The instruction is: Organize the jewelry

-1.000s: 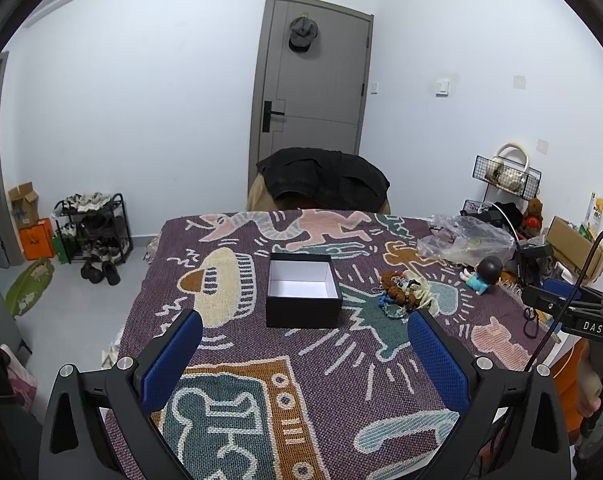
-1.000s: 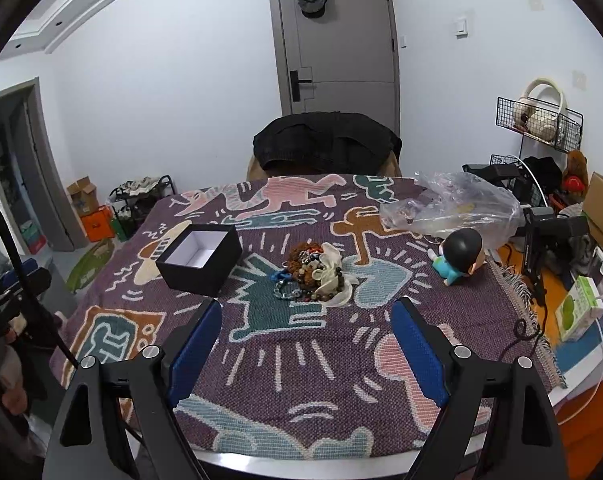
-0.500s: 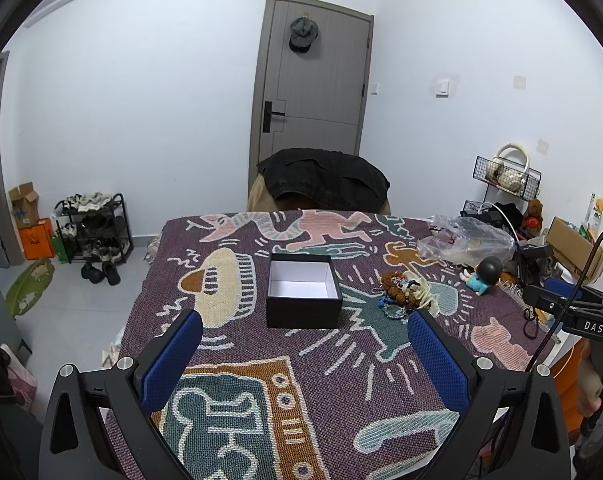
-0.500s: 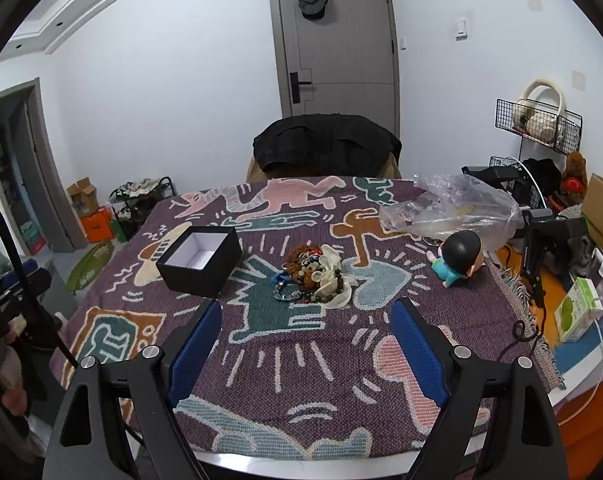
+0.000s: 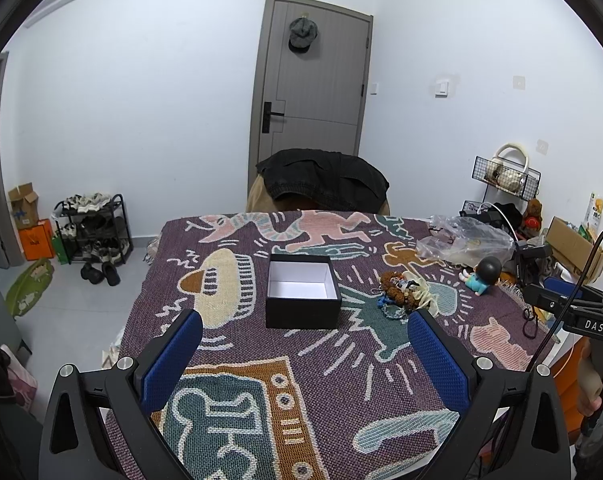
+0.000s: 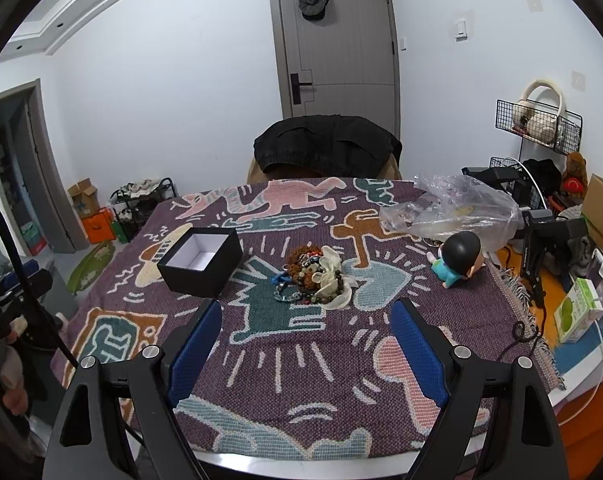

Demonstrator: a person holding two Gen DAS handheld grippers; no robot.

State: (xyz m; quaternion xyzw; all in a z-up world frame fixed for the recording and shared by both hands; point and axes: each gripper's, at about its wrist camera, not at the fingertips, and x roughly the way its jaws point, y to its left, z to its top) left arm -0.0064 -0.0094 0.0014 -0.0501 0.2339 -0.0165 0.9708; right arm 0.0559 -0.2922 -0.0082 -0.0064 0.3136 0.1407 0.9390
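Observation:
A pile of jewelry (image 6: 316,278), with brown beads, a blue chain and a cream ribbon, lies mid-table on the patterned cloth; in the left wrist view the same jewelry pile (image 5: 403,294) sits right of centre. To its left stands an open black box (image 6: 200,264) with a white, bare inside, and the left wrist view shows this box (image 5: 301,291) straight ahead. My right gripper (image 6: 306,314) hovers open above the near cloth, short of the pile. Held open too, my left gripper (image 5: 304,326) hangs in front of the box. Nothing lies between either pair of blue pads.
A round-headed toy figure (image 6: 457,258) and a crumpled clear plastic bag (image 6: 449,208) lie at the table's right. A chair draped with a dark jacket (image 6: 327,148) stands at the far edge. A juice carton (image 6: 577,308) and cables crowd the right edge.

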